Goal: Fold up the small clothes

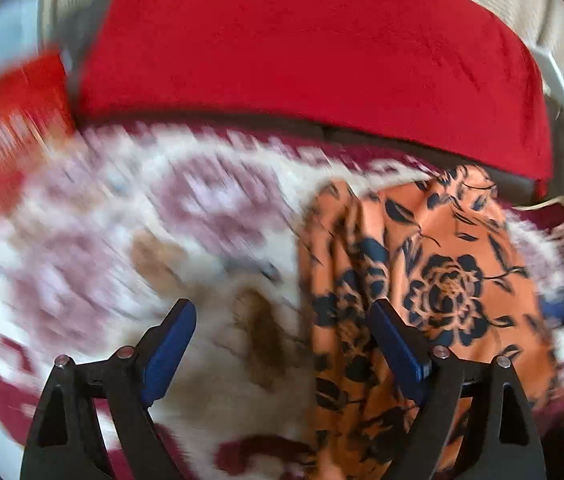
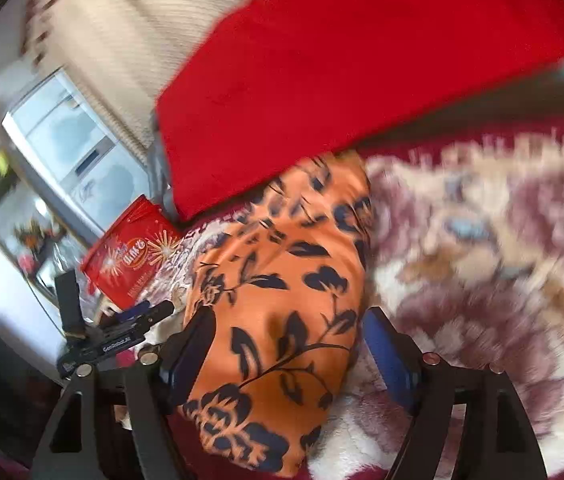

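Observation:
A small orange garment with dark blue flowers lies folded in a narrow bundle on a fleecy cream and maroon blanket. My left gripper hangs over the garment's left edge with its jaws wide open; its right finger is above the cloth, its left finger over bare blanket. In the right wrist view the same garment runs between the blue pads of my right gripper. Those jaws stand open on either side of it, and the pads do not press it.
A big red cushion lies just behind the garment against a cream ribbed wall. A red snack packet sits at the blanket's left end, and the black body of the other gripper shows beside it. A white cabinet stands further left.

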`<action>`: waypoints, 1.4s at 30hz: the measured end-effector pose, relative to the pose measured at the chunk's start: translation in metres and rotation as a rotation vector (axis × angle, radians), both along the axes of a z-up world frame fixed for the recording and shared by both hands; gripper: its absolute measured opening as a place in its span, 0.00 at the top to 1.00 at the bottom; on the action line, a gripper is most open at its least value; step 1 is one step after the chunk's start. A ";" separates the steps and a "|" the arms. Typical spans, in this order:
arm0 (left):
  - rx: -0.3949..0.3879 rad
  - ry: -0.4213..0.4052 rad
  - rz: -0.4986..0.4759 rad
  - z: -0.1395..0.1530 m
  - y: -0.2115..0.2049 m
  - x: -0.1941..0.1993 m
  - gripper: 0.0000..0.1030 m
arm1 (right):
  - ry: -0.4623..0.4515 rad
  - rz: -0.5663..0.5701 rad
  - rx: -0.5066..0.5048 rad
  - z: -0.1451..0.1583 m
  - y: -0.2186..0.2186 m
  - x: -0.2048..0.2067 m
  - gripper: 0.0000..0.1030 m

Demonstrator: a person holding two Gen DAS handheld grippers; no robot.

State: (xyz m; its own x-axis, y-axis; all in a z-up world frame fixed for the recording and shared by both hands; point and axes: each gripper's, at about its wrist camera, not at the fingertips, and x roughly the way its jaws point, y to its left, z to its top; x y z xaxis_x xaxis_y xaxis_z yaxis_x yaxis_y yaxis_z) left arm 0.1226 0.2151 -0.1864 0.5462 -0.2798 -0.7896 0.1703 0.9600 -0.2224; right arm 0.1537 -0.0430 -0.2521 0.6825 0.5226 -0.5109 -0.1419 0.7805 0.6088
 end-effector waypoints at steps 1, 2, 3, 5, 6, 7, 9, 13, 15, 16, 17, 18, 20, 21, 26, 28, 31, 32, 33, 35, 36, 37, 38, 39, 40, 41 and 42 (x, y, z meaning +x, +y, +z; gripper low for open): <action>-0.036 0.063 -0.010 -0.009 0.000 0.007 0.14 | 0.028 -0.003 0.015 -0.005 -0.001 0.007 0.23; -0.057 0.098 -0.010 -0.015 0.000 0.012 0.14 | 0.057 0.007 0.046 -0.011 -0.001 0.018 0.23; -0.082 0.124 -0.019 -0.020 -0.001 0.017 0.14 | 0.077 0.030 0.079 -0.016 -0.001 0.028 0.23; -0.111 0.140 -0.049 -0.024 -0.005 0.022 0.14 | 0.115 0.071 0.131 -0.024 0.003 0.049 0.23; -0.123 0.152 -0.065 -0.026 -0.008 0.024 0.14 | 0.132 0.088 0.147 -0.029 0.006 0.059 0.22; -0.135 0.166 -0.078 -0.028 -0.010 0.026 0.14 | 0.144 0.105 0.156 -0.033 0.010 0.065 0.22; -0.168 0.198 -0.088 -0.033 -0.012 0.031 0.14 | 0.134 0.120 0.146 -0.037 0.016 0.075 0.22; -0.279 0.243 -0.089 -0.035 -0.008 0.035 0.14 | 0.125 0.106 0.110 -0.038 0.020 0.074 0.34; -0.354 0.236 -0.063 -0.028 0.002 0.035 0.14 | 0.125 0.093 0.112 -0.040 0.019 0.071 0.40; -0.372 0.219 -0.057 -0.024 0.005 0.033 0.14 | 0.123 0.091 0.112 -0.039 0.021 0.071 0.42; -0.395 0.197 -0.063 -0.018 0.008 0.031 0.14 | 0.119 0.090 0.108 -0.039 0.022 0.070 0.42; -0.410 0.182 -0.075 -0.014 0.008 0.030 0.14 | 0.113 0.088 0.098 -0.038 0.023 0.068 0.43; -0.400 0.147 -0.103 -0.008 0.003 0.026 0.14 | 0.105 0.087 0.090 -0.038 0.027 0.067 0.43; -0.347 0.151 -0.104 -0.011 -0.004 0.026 0.14 | 0.105 0.084 0.097 -0.040 0.028 0.065 0.43; -0.297 0.301 -0.125 -0.044 -0.024 0.035 0.12 | 0.102 0.082 0.109 -0.042 0.025 0.062 0.43; -0.303 0.321 -0.122 -0.049 -0.024 0.037 0.12 | 0.100 0.079 0.110 -0.041 0.024 0.061 0.43; -0.340 0.307 -0.120 -0.048 -0.021 0.034 0.21 | 0.072 0.072 0.094 -0.038 0.027 0.057 0.48; -0.359 0.299 -0.125 -0.047 -0.022 0.032 0.37 | 0.066 0.070 0.087 -0.036 0.029 0.057 0.50; -0.369 0.285 -0.126 -0.044 -0.022 0.030 0.43 | 0.059 0.069 0.078 -0.034 0.030 0.056 0.51; -0.334 0.237 -0.128 -0.034 -0.027 0.025 0.55 | 0.039 0.065 0.062 -0.028 0.033 0.054 0.57; -0.329 0.220 -0.127 -0.028 -0.028 0.023 0.57 | 0.023 0.063 0.049 -0.023 0.035 0.052 0.58; -0.328 0.199 -0.132 -0.020 -0.029 0.022 0.60 | 0.007 0.063 0.039 -0.018 0.036 0.050 0.59; -0.325 0.167 -0.142 -0.011 -0.033 0.019 0.61 | -0.015 0.062 0.028 -0.011 0.037 0.047 0.60; -0.322 0.135 -0.156 -0.001 -0.038 0.015 0.62 | -0.039 0.062 0.022 -0.004 0.037 0.043 0.61; -0.322 0.105 -0.170 0.007 -0.039 0.008 0.63 | -0.059 0.063 0.020 0.002 0.035 0.039 0.61; -0.322 0.083 -0.181 0.013 -0.044 0.005 0.63 | -0.080 0.060 0.015 0.008 0.032 0.035 0.61; -0.325 0.062 -0.192 0.019 -0.051 0.002 0.63 | -0.106 0.049 0.007 0.015 0.027 0.029 0.61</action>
State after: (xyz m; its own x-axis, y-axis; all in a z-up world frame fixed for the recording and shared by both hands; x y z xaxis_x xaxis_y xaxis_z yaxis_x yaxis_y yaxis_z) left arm 0.1249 0.1644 -0.1672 0.4129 -0.6136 -0.6731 0.3171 0.7896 -0.5253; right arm 0.1830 -0.0156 -0.2368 0.7065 0.5595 -0.4334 -0.2436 0.7672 0.5934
